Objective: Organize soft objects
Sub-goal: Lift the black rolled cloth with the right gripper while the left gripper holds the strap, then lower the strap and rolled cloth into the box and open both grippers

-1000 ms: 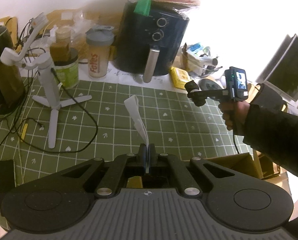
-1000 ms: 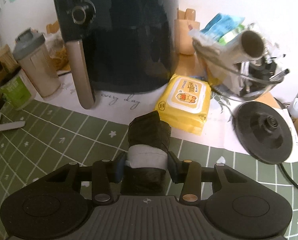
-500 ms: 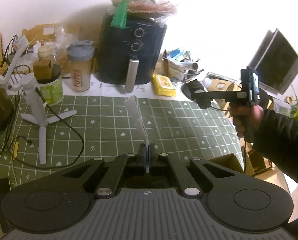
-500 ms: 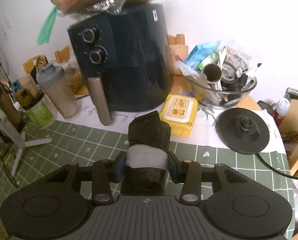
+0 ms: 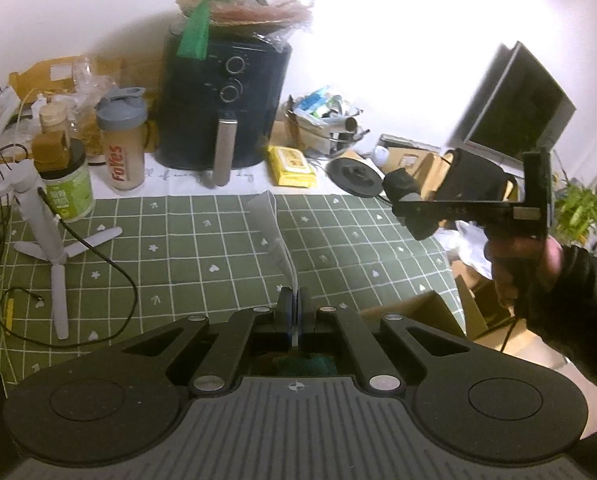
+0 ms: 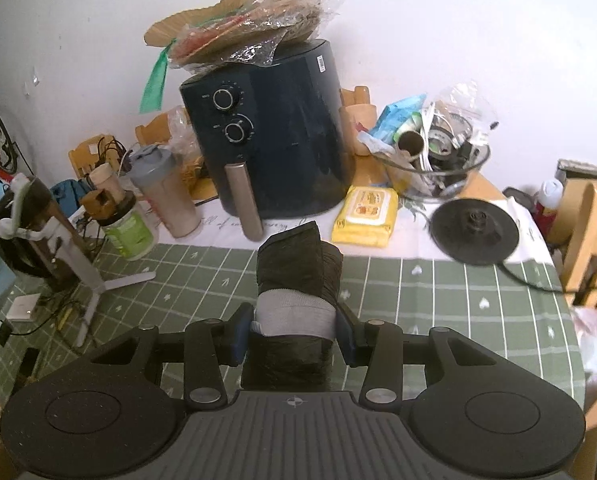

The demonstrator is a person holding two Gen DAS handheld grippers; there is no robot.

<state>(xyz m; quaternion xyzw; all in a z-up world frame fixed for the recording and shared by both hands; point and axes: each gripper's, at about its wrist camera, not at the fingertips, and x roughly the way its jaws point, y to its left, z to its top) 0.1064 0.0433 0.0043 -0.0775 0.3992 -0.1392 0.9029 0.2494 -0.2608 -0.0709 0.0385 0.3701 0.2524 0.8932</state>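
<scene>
The right gripper [image 6: 294, 330] clamped one dark rolled bundle [image 6: 298, 264] with a grey band, held above the green checked tablecloth [image 6: 438, 292]. The left gripper [image 5: 294, 308] was closed on one thin pale strip [image 5: 272, 232], possibly plastic. On the far side stood one dark air fryer [image 6: 274, 140], one yellow wipes pack [image 6: 368, 212] to its right, and a white wall [image 6: 458, 20] behind.

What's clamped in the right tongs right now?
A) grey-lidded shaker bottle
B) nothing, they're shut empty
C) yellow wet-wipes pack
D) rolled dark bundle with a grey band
D: the right tongs are closed on the rolled dark bundle with a grey band, held above the green checked tablecloth; the yellow wet-wipes pack lies by the air fryer.
</scene>
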